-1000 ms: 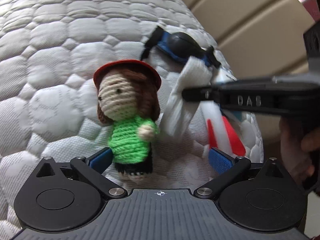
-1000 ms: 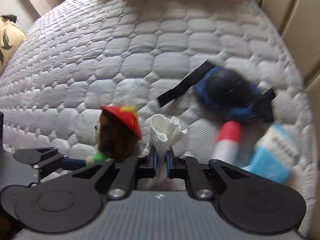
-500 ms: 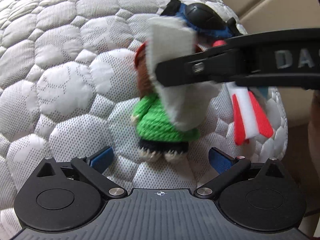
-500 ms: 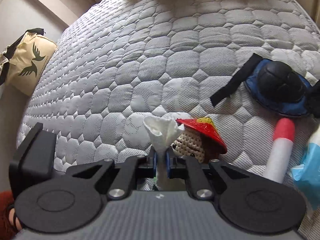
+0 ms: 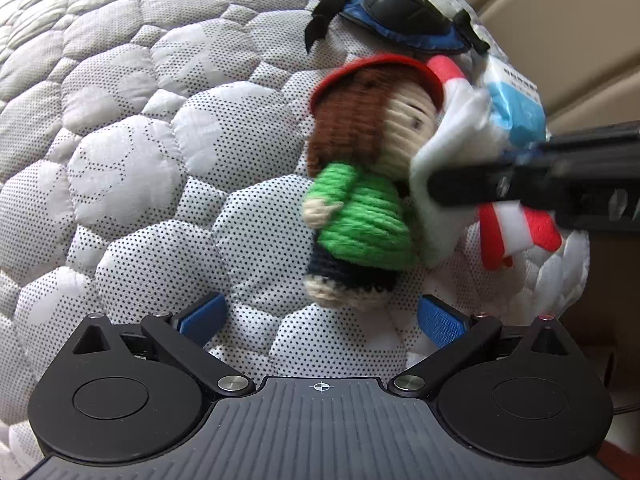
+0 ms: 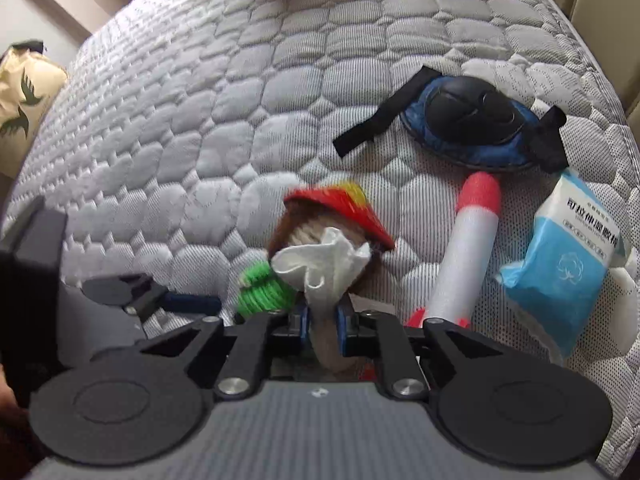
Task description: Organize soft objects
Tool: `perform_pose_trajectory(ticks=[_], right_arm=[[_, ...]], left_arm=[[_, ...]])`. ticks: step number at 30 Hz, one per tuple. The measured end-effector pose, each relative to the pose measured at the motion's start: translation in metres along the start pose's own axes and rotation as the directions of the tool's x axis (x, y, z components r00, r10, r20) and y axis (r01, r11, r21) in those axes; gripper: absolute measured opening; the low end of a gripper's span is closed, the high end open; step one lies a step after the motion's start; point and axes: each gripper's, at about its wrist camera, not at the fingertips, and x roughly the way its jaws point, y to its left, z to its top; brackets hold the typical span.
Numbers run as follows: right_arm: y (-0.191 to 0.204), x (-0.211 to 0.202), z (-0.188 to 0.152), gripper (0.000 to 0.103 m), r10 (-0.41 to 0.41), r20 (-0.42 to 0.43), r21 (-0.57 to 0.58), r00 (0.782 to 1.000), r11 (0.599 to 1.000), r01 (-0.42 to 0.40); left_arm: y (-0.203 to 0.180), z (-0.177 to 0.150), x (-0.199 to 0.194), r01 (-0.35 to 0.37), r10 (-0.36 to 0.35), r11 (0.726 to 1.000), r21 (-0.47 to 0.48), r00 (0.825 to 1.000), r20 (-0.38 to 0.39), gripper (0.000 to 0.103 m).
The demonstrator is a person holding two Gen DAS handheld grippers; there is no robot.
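You are partway through, by the look of it: nothing on the mattress point(image 6: 168, 128) reads as a finished row or pile yet, and no bin or box for the soft things shows in either view.

From the left, your left gripper point(image 5: 320, 316) hangs steeply over the quilt with its blue pads wide apart and nothing between them; the crocheted doll's feet lie just beyond the gap. The crocheted doll point(image 5: 364, 184), red hat, brown hair, green jumper, lies on the near middle of the mattress. Against its right side, over the face, sits the white cloth point(image 6: 320, 268), which your right gripper point(image 6: 322, 322) pinches in nearly closed jaws. Those jaws have just eased open a little, yet the cloth is still clamped between the pads, so I would judge the cloth is about to be released beside the doll.

Further right the foam rocket point(image 6: 468, 256), white with a red nose and red fins, lies pointing away from you, and the blue tissue pack point(image 6: 560, 264) lies just beside it at the right edge. Beyond both sits the blue and black pad point(image 6: 468, 128) with its straps loose. All three seem untouched and left to sort.

The surface is a grey quilted mattress of hexagon stitching, soft and giving. A beige padded headboard point(image 5: 560, 20) runs along the right, and a cream bag point(image 6: 24, 92) with a dark bird print stands off the far left edge.
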Motion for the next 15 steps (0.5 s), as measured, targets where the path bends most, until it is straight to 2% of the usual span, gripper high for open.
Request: perform_pose_trajectory(ticks=[3,4,6,8,9,11,15], right_arm=[[0.001,0.008,-0.008,0.014,0.007,-0.035,0.010,0.999,1.000,-0.006],[0.001,0.007,-0.008,0.012,0.036,-0.035,0.033,0.999,0.999,-0.034],[0.000,0.003,-0.005,0.012,0.131,-0.018,0.082,0.991,0.988,-0.129],[0.004,-0.003,0.000,0.012,0.252,0.011,0.115,0.968,0.961,-0.251],[0.008,-0.004,0.003,0.012,0.286,0.015,0.115,0.958,0.951,-0.286],[0.015,0.001,0.007,0.012,0.279,0.004,0.090,0.960,0.956,-0.279],[0.007,0.002,0.002,0.012,0.204,-0.005,0.073,0.979,0.976,-0.203]], left_arm=[[0.000,-0.001,0.000,0.003,-0.003,1.000,0.005,1.000,0.006,0.103],[0.002,-0.002,-0.002,0.014,-0.014,1.000,0.000,1.000,0.013,0.103],[0.007,-0.003,-0.005,0.049,-0.049,0.999,-0.017,0.998,0.028,0.103],[0.014,-0.007,-0.009,0.078,-0.077,0.997,-0.028,0.996,0.047,0.103],[0.017,-0.009,-0.012,0.088,-0.086,0.996,-0.031,0.995,0.058,0.103],[0.019,-0.013,-0.018,0.079,-0.077,0.997,-0.020,0.994,0.081,0.103],[0.013,-0.015,-0.027,0.041,-0.046,0.999,0.032,0.987,0.151,0.103]])
